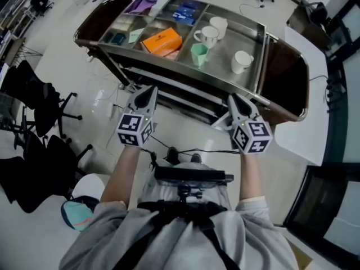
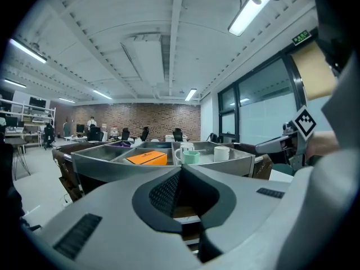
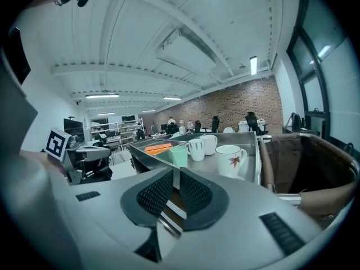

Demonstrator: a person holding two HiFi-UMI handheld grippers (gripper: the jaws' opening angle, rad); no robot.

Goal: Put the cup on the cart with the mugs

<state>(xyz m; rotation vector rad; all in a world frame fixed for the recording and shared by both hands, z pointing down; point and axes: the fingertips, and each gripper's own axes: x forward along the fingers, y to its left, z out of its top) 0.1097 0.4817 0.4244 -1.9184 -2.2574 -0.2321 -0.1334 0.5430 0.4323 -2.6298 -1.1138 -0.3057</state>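
A pale green cup stands upright on the steel tray of the cart, among three white mugs in the tray's right compartment. From the right gripper view the green cup sits left of a leaf-printed mug. My left gripper and right gripper hover side by side just short of the cart's near rim, both empty. The left gripper has its tips together. Nothing lies between the tips of the right gripper, which also meet.
An orange box lies in the middle compartment, with purple and blue items farther left. Brown bags hang at the cart's ends. Black office chairs stand at left, a white table at right.
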